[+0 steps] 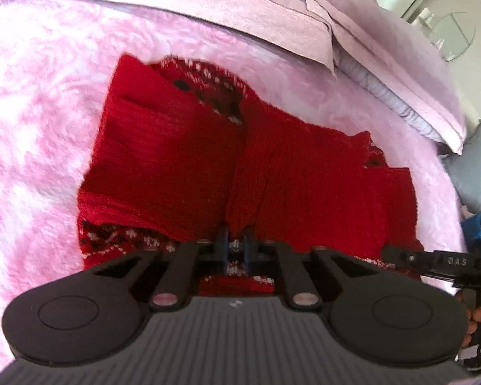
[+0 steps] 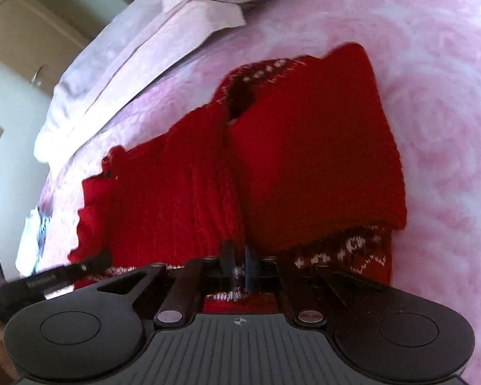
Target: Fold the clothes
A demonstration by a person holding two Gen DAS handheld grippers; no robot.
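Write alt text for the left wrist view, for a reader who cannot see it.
The left tool, jaws nearly closed, pinches the near hem of a red knit sweater with a white patterned band, lying partly folded on a fluffy pink blanket. Pale lilac pillows lie beyond, and the right tool enters at the right edge.

Your sweater (image 1: 182, 147) (image 2: 317, 160): solid red knit, band of white and dark, maybe black, motifs at hem and near collar; blur hides exact motif. Blanket (image 1: 41, 102) (image 2: 449, 102) under it: fluffy pink, mottled white, swirl rose pattern. Pillows (image 1: 362, 48) (image 2: 138, 41): pale lilac-pink. Your left gripper (image 1: 236, 243): black body, blue fingertips. Your right gripper (image 2: 239, 266): black, one fingertip blue.
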